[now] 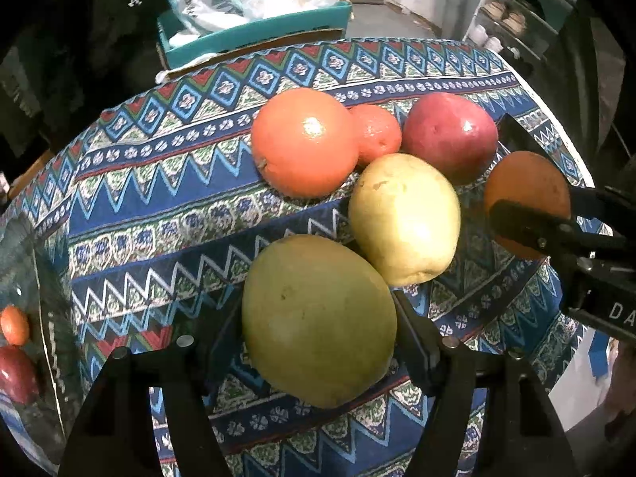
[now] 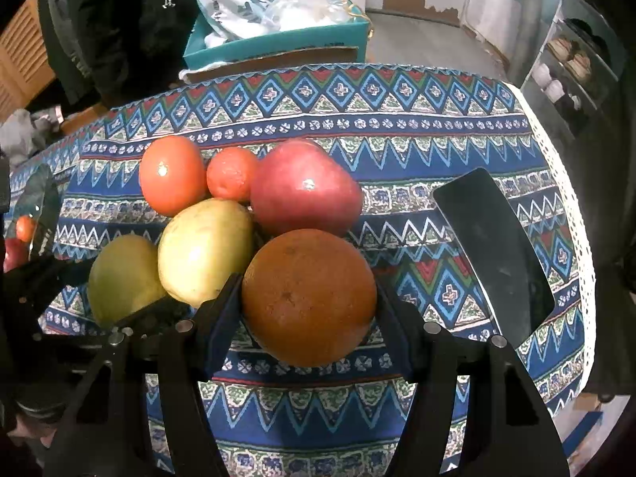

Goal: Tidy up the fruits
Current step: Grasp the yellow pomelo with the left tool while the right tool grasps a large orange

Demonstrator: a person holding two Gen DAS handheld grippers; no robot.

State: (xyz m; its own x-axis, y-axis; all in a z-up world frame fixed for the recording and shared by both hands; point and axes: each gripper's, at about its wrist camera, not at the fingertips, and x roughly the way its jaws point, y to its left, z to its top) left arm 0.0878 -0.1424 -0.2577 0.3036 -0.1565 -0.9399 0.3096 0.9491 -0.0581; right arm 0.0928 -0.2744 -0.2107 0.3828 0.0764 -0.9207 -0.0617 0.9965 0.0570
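My left gripper (image 1: 318, 330) is shut on a green-yellow mango (image 1: 318, 318), low over the patterned tablecloth (image 1: 159, 198). My right gripper (image 2: 309, 310) is shut on a dark orange (image 2: 309, 298); it also shows in the left wrist view (image 1: 526, 194) at the right. Between them lies a cluster: a yellow pear-like fruit (image 1: 403, 218), a large orange (image 1: 304, 141), a small tangerine (image 1: 377, 133) and a red apple (image 1: 449, 135). In the right wrist view the mango (image 2: 123, 278) sits at the left beside the yellow fruit (image 2: 204, 250), with the red apple (image 2: 304, 187) behind the dark orange.
A teal box (image 1: 254, 35) with plastic bags stands beyond the table's far edge. A dark flat object (image 2: 497, 254) lies on the cloth at the right. A shelf with shoes (image 2: 568, 63) stands at the far right. The table edge with white lace (image 2: 576, 214) curves along the right.
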